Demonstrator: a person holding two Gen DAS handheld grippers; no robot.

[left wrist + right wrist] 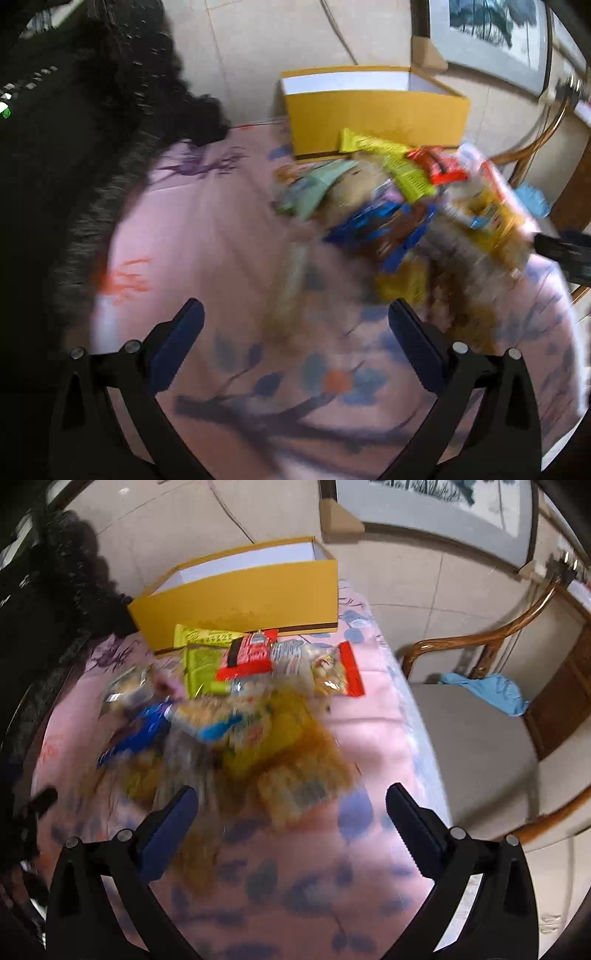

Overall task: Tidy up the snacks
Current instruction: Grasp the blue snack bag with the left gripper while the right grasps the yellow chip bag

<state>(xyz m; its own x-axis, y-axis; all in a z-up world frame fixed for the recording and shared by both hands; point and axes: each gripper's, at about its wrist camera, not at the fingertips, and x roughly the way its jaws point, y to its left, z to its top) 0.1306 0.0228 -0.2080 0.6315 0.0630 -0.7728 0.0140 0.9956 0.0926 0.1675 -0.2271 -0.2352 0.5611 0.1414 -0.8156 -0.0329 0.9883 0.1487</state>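
both claws hang spread wide with nothing between their pads, the left claw over bare cloth short of the heap and the right claw with the near edge of the heap showing between its fingers. the snacks lie in one loose, overlapping pile on the pink flowered cloth of the table, just in front of the yellow box, which stands open and, as far as its white inner wall shows, holds nothing yet. the main risk, as i judge it, is a poor pick: the packets overlap and are slick, so a claw closing on the pile may pinch two wrappers at once, or catch only a corner so the packet slides out on the way to the box. a low sweep could also drag the cloth or push packets toward the table's right edge, beside the wooden chair with a blue rag on its seat. both views are smeared by motion, so aim is uncertain too. counted: one box, one chair, two claws, one lime-green packet, one red packet touching it, one red-edged clear bag, at least one blue packet (the yellow and brown ones nearer the camera blur together, so no firm total).
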